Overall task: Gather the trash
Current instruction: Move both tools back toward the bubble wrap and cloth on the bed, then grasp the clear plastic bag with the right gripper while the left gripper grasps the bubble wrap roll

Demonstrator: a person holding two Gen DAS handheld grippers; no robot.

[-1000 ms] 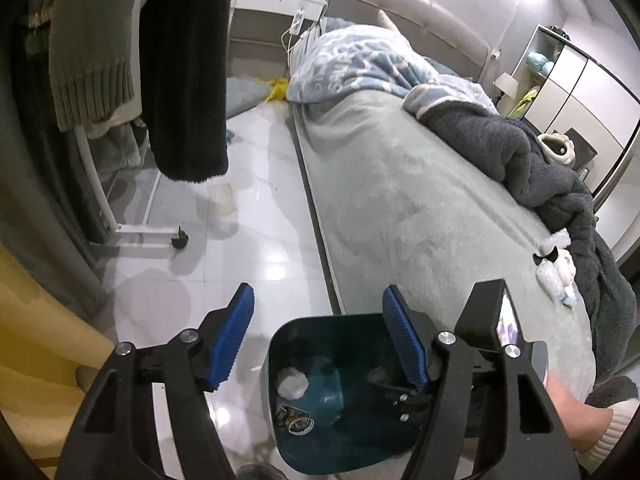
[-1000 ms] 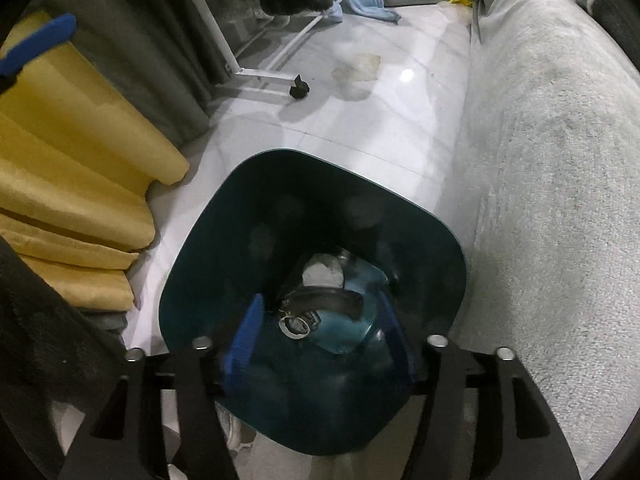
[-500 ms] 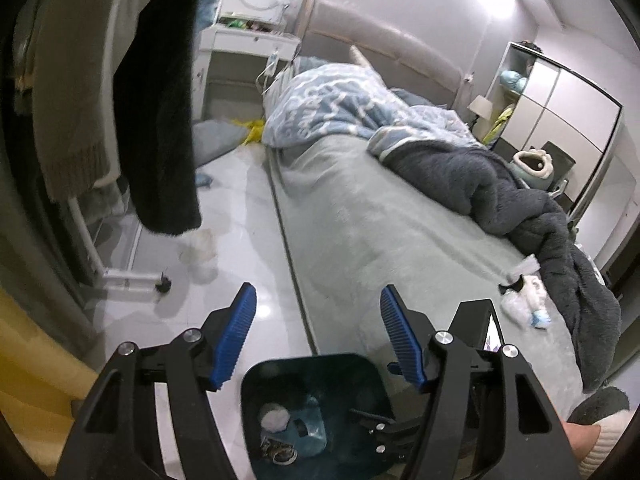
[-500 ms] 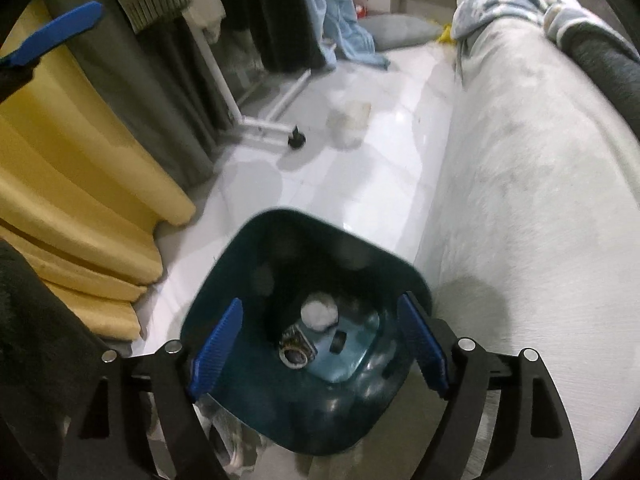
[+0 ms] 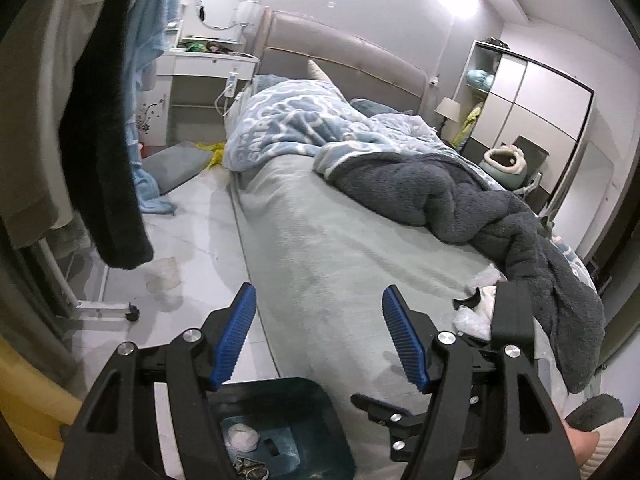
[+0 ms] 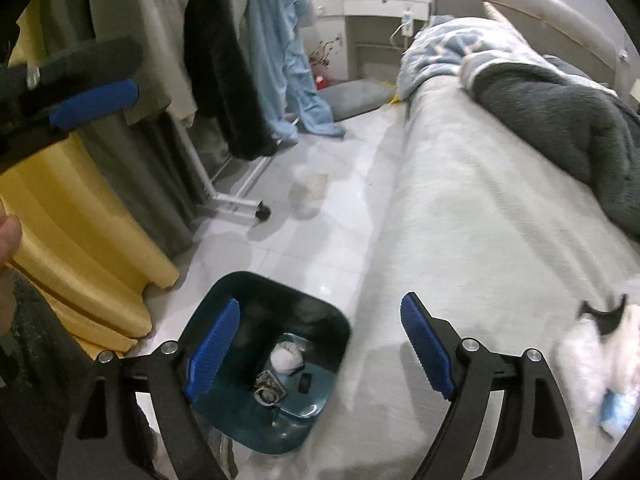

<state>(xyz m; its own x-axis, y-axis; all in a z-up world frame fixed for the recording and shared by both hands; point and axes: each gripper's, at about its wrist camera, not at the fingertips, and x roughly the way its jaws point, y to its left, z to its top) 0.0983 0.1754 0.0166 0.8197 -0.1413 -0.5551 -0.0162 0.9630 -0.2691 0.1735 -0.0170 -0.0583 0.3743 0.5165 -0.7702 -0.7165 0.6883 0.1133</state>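
Since the earlier frame I had raised both grippers away from the bin [image 6: 264, 360]. The left gripper [image 5: 320, 336] and right gripper [image 6: 320, 352] were spread wide, gripping nothing. Below the right gripper's left finger, the bin contained a tissue ball [image 6: 285, 358]. More trash [image 6: 600, 348] lay right of it on the bed [image 6: 460, 220].

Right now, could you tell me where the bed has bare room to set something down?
The bed cover is bare between its floor-side edge and the dark grey blanket. It is crowded near the trash pile and the blue quilt.
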